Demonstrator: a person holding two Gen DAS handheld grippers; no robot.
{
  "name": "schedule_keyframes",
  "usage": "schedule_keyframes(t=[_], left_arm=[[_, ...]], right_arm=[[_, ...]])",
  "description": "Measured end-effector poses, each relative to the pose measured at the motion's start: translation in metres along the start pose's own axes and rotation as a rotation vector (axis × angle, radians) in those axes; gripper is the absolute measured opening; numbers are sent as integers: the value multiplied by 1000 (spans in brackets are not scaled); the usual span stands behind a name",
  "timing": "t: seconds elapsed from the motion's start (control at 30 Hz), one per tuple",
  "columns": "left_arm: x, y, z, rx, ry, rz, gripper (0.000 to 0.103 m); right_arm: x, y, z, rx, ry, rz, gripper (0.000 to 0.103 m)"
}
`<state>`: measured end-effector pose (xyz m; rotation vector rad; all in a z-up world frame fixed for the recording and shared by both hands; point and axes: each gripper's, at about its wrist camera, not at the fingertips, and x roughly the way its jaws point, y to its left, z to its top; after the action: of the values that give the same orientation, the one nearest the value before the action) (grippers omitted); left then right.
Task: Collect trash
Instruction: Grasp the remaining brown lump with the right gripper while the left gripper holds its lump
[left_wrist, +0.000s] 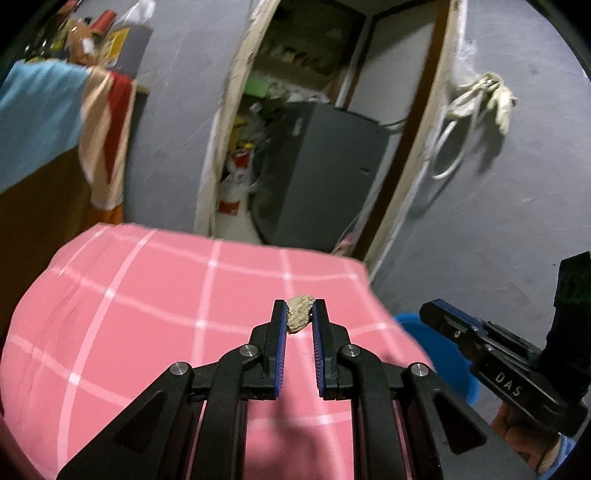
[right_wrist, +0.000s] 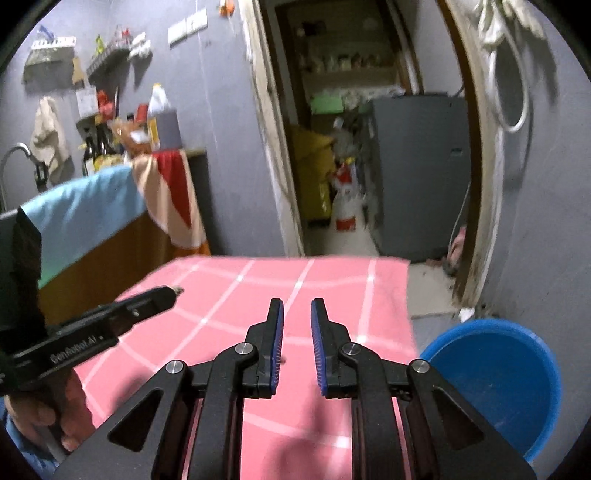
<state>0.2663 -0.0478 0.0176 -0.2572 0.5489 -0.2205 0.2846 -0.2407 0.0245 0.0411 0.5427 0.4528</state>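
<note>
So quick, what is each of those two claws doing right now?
Left gripper: closed on a small crumpled beige scrap.
Right gripper: jaws slightly apart, nothing between them.

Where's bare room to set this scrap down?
The pink cloth is bare ahead of both grippers, out to its far edge. The blue tub at its right corner looks empty. The left gripper holds the scrap. The counter left is crowded.
</note>
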Motion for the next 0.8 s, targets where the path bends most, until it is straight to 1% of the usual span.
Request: schedule_keyframes(t=[0.03, 0.07, 0.1, 0.3, 0.4, 0.53, 0.57, 0.6, 0.7, 0.8], left_arm=[[3, 6, -2, -5, 16, 13, 11], [5, 11, -4, -11, 31, 25, 11], [7, 15, -7, -16, 40, 33, 11], [21, 41, -20, -48, 109, 66, 11], [25, 47, -24, -62, 133, 72, 11], [29, 51, -26, -75, 159, 71, 11], [29, 51, -27, -74, 163, 69, 11], [29, 51, -27, -74, 163, 67, 11], [29, 50, -26, -72, 167, 65, 11], [31, 47, -25, -67, 163, 62, 11]], right_arm=[[5, 1, -4, 0, 16, 3, 22], [16, 3, -7, 1, 45, 9, 29], [23, 5, -10, 3, 66, 15, 30], [68, 13, -30, -6, 218, 11, 30], [81, 15, -36, -12, 276, 2, 30], [87, 22, -34, -56, 298, -24, 28], [89, 25, -34, -75, 304, -32, 21], [91, 28, -34, -94, 310, -42, 18], [90, 30, -36, -120, 310, -51, 17], [85, 26, -36, -100, 299, -35, 16]])
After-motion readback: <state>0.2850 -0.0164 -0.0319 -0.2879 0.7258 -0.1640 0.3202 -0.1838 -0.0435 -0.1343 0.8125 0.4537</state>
